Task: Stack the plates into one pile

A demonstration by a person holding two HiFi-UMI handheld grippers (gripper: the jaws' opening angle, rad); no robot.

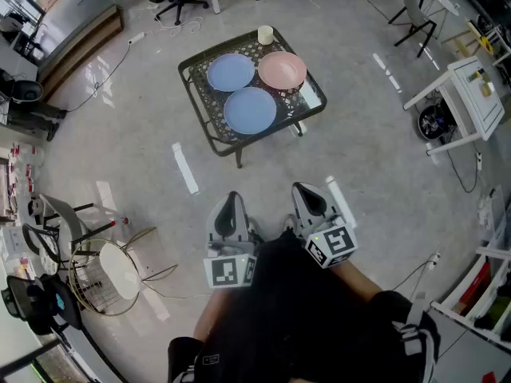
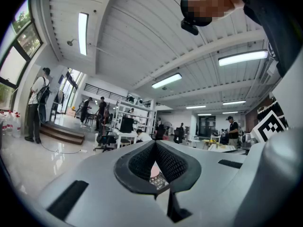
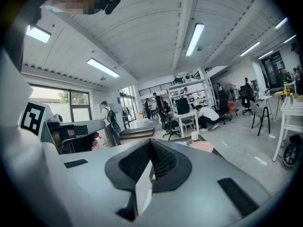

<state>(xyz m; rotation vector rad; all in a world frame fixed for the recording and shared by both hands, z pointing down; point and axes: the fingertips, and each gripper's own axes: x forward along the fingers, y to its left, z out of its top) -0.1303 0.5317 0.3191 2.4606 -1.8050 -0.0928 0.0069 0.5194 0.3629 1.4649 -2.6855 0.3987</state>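
Stacking hadn't started. All three plates lay singly on the mesh table [image 1: 204, 106] in the upper middle of the head view: back blue plate [image 1: 231, 72] at its left, pink plate [image 1: 282, 69] at its right, front blue plate [image 1: 250, 110] lower in the frame. Their rims were close; I couldn't tell if they touched. A white cup [image 1: 265, 34] stood at the table's top edge. The left gripper [image 1: 231, 202] and right gripper [image 1: 307, 191] sat at bottom centre, close to the person and well apart from the table. Both had their jaws pressed together with nothing between them. My read: the step in hand was the approach. The next move called for closing in on the table, opening one gripper and pinching a plate by its rim, likely the front blue one, then setting it on a neighbour. Thin rim, shallow bite, so slip was the risk.
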